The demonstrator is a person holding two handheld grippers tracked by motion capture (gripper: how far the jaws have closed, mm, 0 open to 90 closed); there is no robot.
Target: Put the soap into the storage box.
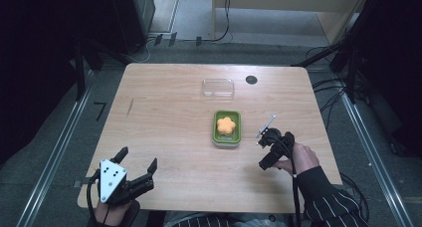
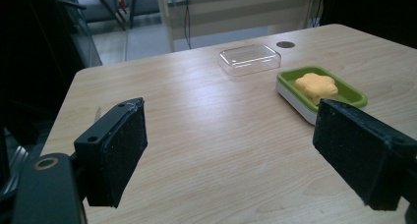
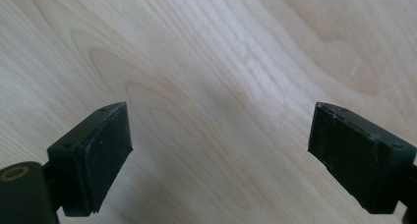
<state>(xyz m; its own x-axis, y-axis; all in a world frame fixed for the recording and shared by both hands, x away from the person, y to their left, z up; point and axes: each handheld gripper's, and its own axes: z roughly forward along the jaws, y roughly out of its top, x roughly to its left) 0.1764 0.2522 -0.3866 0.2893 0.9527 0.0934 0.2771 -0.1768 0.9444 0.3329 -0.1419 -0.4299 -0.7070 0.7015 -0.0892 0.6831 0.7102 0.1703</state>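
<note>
Your left gripper point(image 1: 138, 158) sits at the near left corner of the tabletop point(image 1: 164, 127), jaws spread wide with nothing between them; the hand behind it is mostly cut off by the bottom edge of the high view. In the left gripper view, the right-hand jaw covers the near corner of the green tray point(image 2: 344, 89), which lies ahead and to the right of that gripper with a yellow flower-shaped piece point(image 2: 316, 85) inside. Beyond the tray, a clear plastic lid point(image 2: 250, 59) rests on the wood, and a dark round hole point(image 2: 285, 44) lies past it. Your right gripper point(image 3: 219, 150) is also released and empty, pointing down at bare wood grain just right of the tray. From above its jaws are too dark and small to make out.
</note>
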